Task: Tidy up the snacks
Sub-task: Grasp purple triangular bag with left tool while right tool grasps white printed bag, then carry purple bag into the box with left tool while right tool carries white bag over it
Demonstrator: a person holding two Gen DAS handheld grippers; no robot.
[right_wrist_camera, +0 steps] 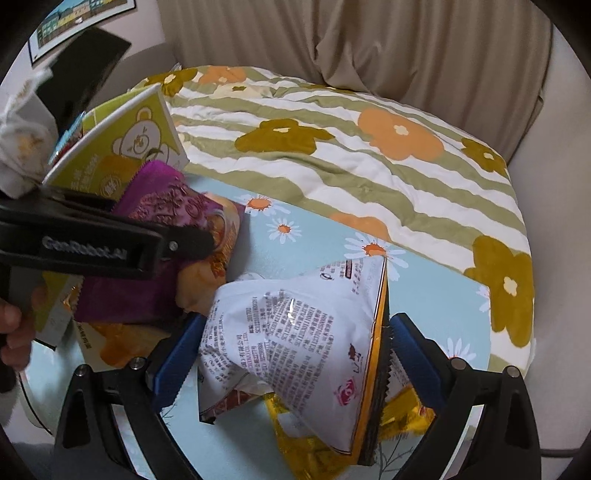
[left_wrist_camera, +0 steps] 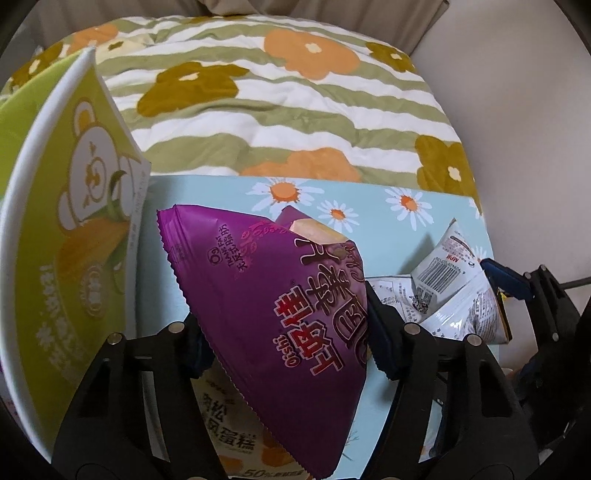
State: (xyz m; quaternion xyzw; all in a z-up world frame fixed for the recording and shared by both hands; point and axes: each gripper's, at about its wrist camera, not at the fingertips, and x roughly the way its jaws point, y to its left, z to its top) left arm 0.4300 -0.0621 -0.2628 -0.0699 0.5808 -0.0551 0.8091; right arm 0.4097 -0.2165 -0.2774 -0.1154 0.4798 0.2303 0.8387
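My left gripper [left_wrist_camera: 286,343] is shut on a purple snack bag [left_wrist_camera: 280,306] and holds it above the light blue daisy-print table [left_wrist_camera: 221,192], next to a green box with a white bear [left_wrist_camera: 85,221]. A cake packet [left_wrist_camera: 229,424] lies under the purple bag. My right gripper [right_wrist_camera: 284,354] is shut on a white snack bag with printed text [right_wrist_camera: 295,332], held over a gold packet [right_wrist_camera: 314,454]. In the right wrist view the left gripper [right_wrist_camera: 192,240], the purple bag [right_wrist_camera: 155,206] and the green box [right_wrist_camera: 136,144] show at left. The white bag [left_wrist_camera: 450,288] shows at right in the left wrist view.
A bed with a green-striped flowered quilt [left_wrist_camera: 295,110] lies just beyond the table's far edge. A beige curtain [right_wrist_camera: 369,44] hangs behind the bed. A framed picture [right_wrist_camera: 77,22] hangs on the wall at upper left.
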